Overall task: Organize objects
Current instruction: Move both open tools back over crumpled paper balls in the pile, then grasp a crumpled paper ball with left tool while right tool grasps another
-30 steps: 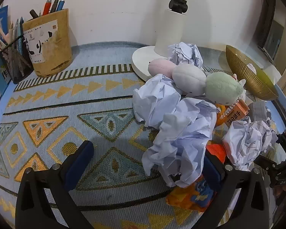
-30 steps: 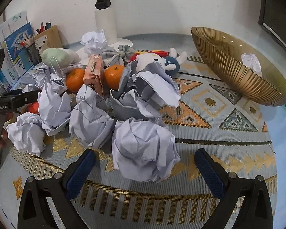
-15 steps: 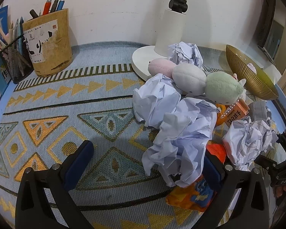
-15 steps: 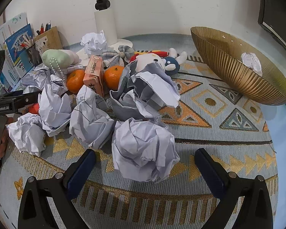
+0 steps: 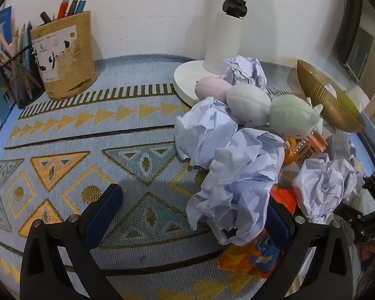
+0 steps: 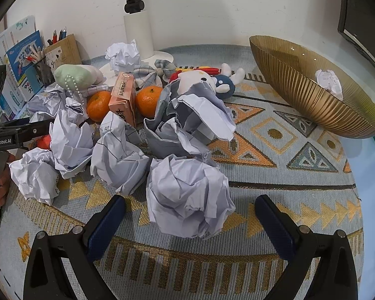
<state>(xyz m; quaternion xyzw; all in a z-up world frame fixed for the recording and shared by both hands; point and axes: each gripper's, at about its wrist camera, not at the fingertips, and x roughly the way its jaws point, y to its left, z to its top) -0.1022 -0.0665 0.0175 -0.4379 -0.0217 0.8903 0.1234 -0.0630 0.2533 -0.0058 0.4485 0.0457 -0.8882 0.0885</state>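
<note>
Both tongs wide open, empty; right tongs (image 6: pixel 190 221) straddle roundish paper ball (image 6: pixel 188 197), no clear long axis.

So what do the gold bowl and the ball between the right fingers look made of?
Bowl: probably metal or tinted glass, hard to say; fine ribs, glossy gold sheen with glints. Ball: plain white paper, matte, sharp creases, faint ruled lines; not gripped.

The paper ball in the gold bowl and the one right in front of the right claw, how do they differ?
The paper ball in the bowl looks much smaller and sits far off inside the gold bowl. The paper ball by the claw looks big, lies on the patterned mat, and sits between the open fingers of the right claw, untouched. Both are crumpled white paper.
</note>
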